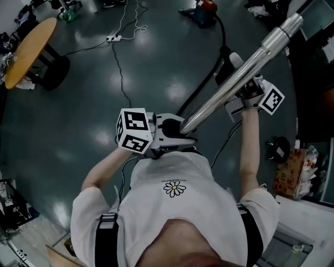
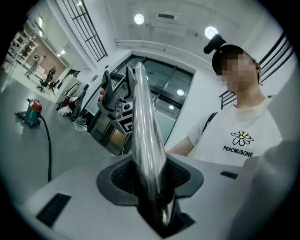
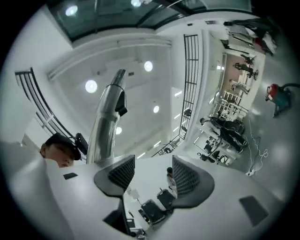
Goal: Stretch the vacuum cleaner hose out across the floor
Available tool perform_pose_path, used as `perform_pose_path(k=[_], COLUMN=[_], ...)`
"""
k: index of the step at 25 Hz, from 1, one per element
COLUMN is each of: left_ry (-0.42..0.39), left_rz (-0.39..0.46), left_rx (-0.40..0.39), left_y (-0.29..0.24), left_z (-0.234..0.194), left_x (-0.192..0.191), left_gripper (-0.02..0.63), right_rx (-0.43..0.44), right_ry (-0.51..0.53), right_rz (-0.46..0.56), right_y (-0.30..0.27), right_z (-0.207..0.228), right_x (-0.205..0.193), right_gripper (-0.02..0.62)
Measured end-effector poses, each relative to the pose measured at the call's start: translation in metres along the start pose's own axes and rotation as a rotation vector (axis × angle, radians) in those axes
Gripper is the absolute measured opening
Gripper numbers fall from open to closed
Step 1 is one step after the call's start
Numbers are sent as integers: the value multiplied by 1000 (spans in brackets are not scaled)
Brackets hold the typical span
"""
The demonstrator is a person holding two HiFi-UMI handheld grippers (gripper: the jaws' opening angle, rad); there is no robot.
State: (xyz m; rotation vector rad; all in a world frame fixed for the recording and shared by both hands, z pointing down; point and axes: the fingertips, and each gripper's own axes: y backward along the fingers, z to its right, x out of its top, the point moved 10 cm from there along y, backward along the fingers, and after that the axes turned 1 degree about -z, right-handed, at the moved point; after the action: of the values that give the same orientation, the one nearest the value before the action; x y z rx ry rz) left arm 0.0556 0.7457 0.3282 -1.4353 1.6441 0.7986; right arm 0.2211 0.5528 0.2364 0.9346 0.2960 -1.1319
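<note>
A silver vacuum tube (image 1: 240, 73) slants across the head view, up to the right. My left gripper (image 1: 180, 130) is shut on the tube's lower end; in the left gripper view the tube (image 2: 145, 122) runs between the pads of that gripper (image 2: 150, 176). My right gripper (image 1: 232, 67) sits beside the tube further up. In the right gripper view that gripper (image 3: 149, 176) is open with nothing between its jaws, and the tube (image 3: 105, 122) passes outside its left finger. A black hose (image 1: 201, 88) curves over the floor to the red and blue vacuum cleaner (image 1: 205, 9).
A round wooden table (image 1: 31, 47) stands at the far left. A white power strip (image 1: 112, 37) and a thin black cable (image 1: 120, 68) lie on the grey floor. A box of goods (image 1: 292, 172) and a small black item (image 1: 276, 148) sit at the right.
</note>
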Motion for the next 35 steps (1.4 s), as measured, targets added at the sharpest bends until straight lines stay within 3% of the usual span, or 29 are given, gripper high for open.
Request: perform_pose_path(k=[5,9,14,17,19,20,22,26,29,35], left_ry=[-3,-13,-16,-30,-38,-38,-38,-75,-87,-61], left_rz=[46,104,139,123,113,109,107,75,72,103], left_rx=[30,36,18,29,50,63,85,116,139,185], left_y=[32,41,35,34,34,35,34,19,12,23], left_z=[22,27,28,31,30,28,28,29,25,22], left_x=[-27,-31,-38,-40,-39,-39,-42,-46,-49,-51], left_gripper=[155,150,144,144,144,144,144,144,144,144], right_rx=[-105,-30,18,36,108,135,108,40,-8,-38], right_ry=[158,106,35,59,91,108,189,410,545,533], right_rz=[97,181,244,252,249,239,163,-115,-184,-209], right_y=[17,12,12,19,18,14,2,-26,-29,-45], right_z=[-36,-65,-68,-76,-85,-90,-97,-100,-102,-89], right_x=[-32,-47,-59,-60,-56,-55,-58,-78,-80,-84], right_gripper=[238,238,238,238,238,238,239,238,238,238])
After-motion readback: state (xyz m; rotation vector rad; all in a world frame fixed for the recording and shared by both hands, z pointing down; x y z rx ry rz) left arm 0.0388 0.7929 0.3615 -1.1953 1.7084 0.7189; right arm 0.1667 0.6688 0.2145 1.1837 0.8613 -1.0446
